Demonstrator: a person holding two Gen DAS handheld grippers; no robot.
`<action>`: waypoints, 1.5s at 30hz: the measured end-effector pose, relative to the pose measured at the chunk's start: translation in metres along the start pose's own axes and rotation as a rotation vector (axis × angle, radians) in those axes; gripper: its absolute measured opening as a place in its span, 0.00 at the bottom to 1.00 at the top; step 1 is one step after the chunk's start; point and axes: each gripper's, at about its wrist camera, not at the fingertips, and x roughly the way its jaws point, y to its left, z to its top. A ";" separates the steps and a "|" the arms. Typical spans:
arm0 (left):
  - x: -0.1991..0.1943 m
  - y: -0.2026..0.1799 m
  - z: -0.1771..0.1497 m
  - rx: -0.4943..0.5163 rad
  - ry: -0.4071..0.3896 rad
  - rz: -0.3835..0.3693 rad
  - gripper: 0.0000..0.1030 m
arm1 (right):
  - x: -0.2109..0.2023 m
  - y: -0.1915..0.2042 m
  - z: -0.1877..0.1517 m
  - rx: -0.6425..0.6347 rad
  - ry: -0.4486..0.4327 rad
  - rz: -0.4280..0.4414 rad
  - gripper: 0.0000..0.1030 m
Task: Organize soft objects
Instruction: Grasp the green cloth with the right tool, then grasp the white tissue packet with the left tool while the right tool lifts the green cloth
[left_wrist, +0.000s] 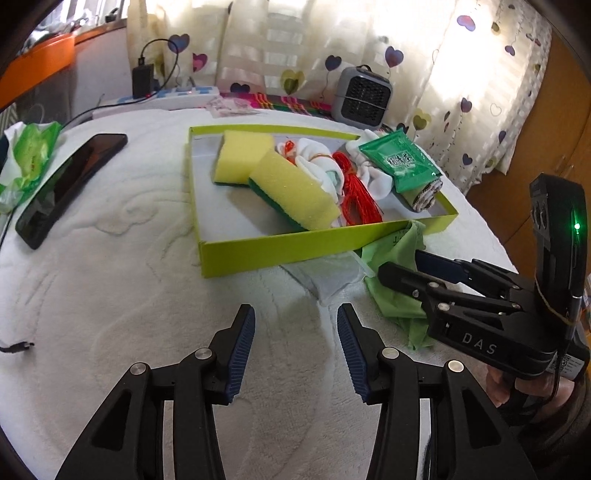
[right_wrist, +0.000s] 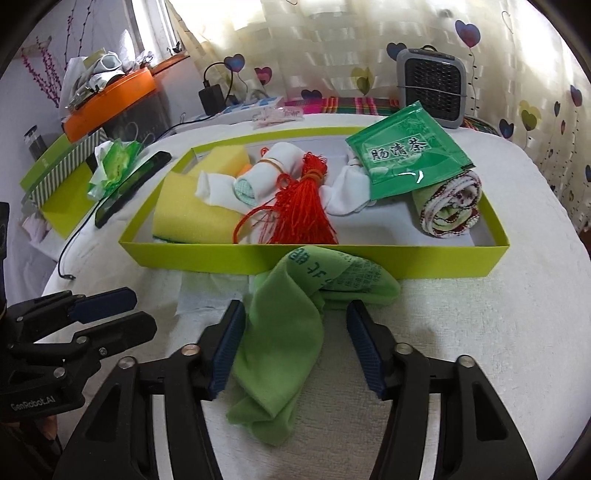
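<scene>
- Green cloth (right_wrist: 280, 347) is lying crumpled on the white towel-covered table (right_wrist: 461, 314), its far end touching the near wall of the tray (right_wrist: 369, 260), its near end trailing toward the table's near edge.
- Right gripper (right_wrist: 295, 343) is straddling the cloth; the left pad is touching the fabric, the right pad is standing clear. Jaws parted, not clamping.
- Left gripper (left_wrist: 295, 347) is hovering over bare towel left of the cloth, jaws apart, nothing between them.
- A white tissue (right_wrist: 207, 291) is lying flat just left of the cloth, against the tray's near wall.
- Inside the tray: two yellow sponges (left_wrist: 291, 192) at the left end, a banded white roll (right_wrist: 269, 166), a red tassel (right_wrist: 299, 206) mid-tray, a green packet (right_wrist: 406, 155) leaning over a rolled towel (right_wrist: 450, 210) at the right end.
- A phone (left_wrist: 70, 188) is lying near the table's left edge; a grey fan (right_wrist: 430, 86) is standing at the far edge.
</scene>
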 end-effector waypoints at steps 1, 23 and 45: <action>0.001 -0.001 0.001 0.002 0.003 0.002 0.44 | -0.001 -0.002 0.000 0.004 0.000 -0.009 0.43; 0.021 -0.026 0.013 0.046 0.035 0.058 0.44 | -0.020 -0.018 -0.006 0.068 -0.076 0.006 0.11; 0.032 -0.032 0.022 0.064 0.026 0.170 0.26 | -0.026 -0.033 -0.010 0.126 -0.110 0.059 0.10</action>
